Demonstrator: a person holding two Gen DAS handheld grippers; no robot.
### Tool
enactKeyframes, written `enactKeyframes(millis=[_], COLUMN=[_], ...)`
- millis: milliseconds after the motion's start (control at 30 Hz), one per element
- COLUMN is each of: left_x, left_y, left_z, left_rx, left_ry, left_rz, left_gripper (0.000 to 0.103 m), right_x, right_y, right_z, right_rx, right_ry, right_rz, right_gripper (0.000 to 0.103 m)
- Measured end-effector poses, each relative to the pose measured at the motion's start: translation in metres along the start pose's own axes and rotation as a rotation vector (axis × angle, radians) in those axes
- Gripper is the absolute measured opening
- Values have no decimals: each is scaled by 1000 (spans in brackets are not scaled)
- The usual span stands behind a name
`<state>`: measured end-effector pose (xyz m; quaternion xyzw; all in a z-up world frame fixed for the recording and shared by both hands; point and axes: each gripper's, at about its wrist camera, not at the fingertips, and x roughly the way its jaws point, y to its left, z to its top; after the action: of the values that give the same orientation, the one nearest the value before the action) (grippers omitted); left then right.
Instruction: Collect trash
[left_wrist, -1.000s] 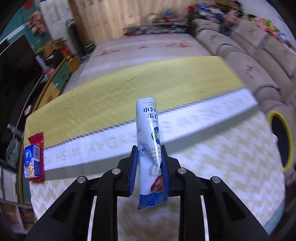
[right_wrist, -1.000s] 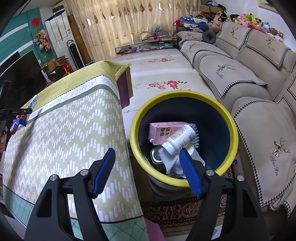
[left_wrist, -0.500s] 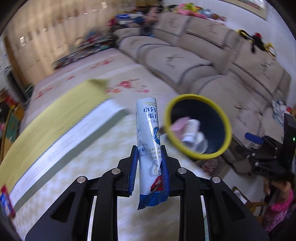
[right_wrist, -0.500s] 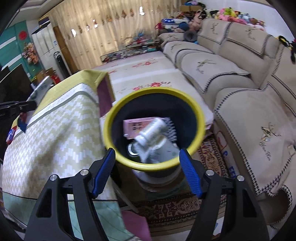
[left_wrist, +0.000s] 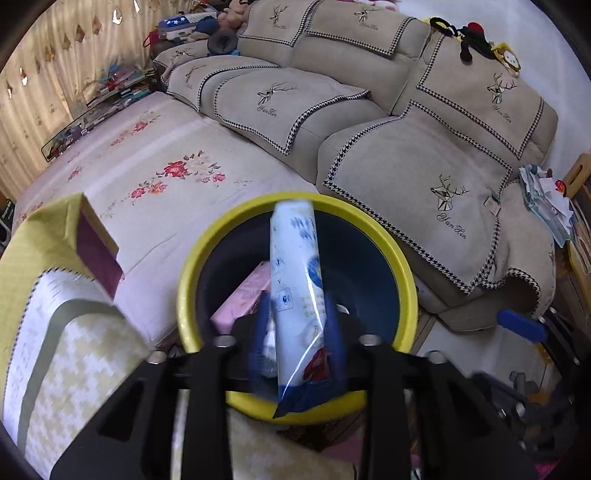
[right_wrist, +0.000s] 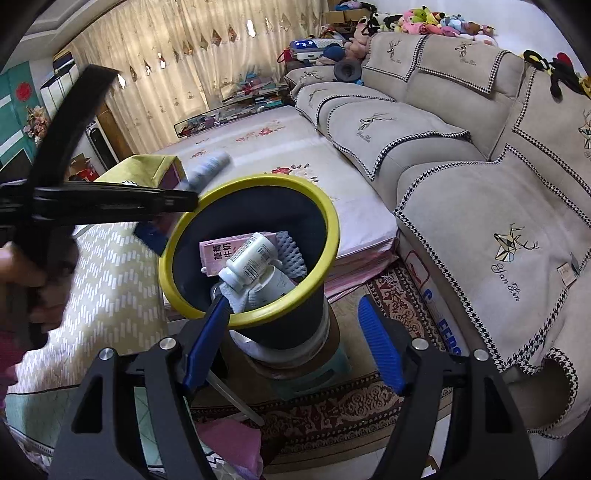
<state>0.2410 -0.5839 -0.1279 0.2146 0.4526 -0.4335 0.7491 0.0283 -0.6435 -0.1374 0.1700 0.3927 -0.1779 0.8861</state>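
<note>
Opening left tongs (left_wrist: 297, 332) around wrapper (left_wrist: 297, 291); right tongs (right_wrist: 291, 343) agape, empty

You are in a living room. A long beige sofa (right_wrist: 461, 155) with houndstooth-edged covers runs along the right side, and soft toys (right_wrist: 436, 18) sit on its back. Beige curtains (right_wrist: 177, 62) with diamond cut-outs let daylight through. A patterned rug (right_wrist: 399, 306) lies on the floor, beside a low surface under a floral cover (left_wrist: 155, 173).
</note>
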Motion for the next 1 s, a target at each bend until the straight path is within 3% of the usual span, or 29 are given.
enactKeyframes(millis=[33, 67, 133, 233, 300, 367, 467, 533, 700, 833, 1000], left_x=[5, 8, 9, -12, -42, -74, -139, -172, -256, -303, -349], left_y=[1, 3, 9, 25, 37, 46, 60, 65, 79, 93, 101], left_z=[1, 2, 1, -13, -28, -47, -93, -120, -213, -284, -363], left_rx=[-5, -16, -33, -79, -107, -135, -180, -193, -266, -386, -527], left_ry=[-4, -14, -24, -53, -114, -188, -342, -396, -553, -569, -569], left_rz=[11, 23, 15, 3, 9, 26, 98, 162, 428, 590, 694], left_gripper=[58, 64, 65, 76, 82, 96, 98, 98, 98, 98, 98], right_x=[0, -1, -2, -6, -8, -11, -16, -19, -39, -62, -96], right_y=[0, 0, 1, 10, 16, 26, 42, 54, 96, 130, 168], right_z=[0, 0, 0, 0, -1, -3, -7, -9, -21, -28, -37], right_rx=[2, 2, 0, -13, -22, -33, -56, -75, -133, -201, -289], right_ry=[0, -1, -3, -7, -11, -18, -26, -31, -68, -125, -209], right_rz=[0, 1, 2, 8, 15, 32, 55, 73, 136, 164, 158], right_gripper=[69, 69, 69, 69, 70, 72, 72, 73, 78, 83, 89])
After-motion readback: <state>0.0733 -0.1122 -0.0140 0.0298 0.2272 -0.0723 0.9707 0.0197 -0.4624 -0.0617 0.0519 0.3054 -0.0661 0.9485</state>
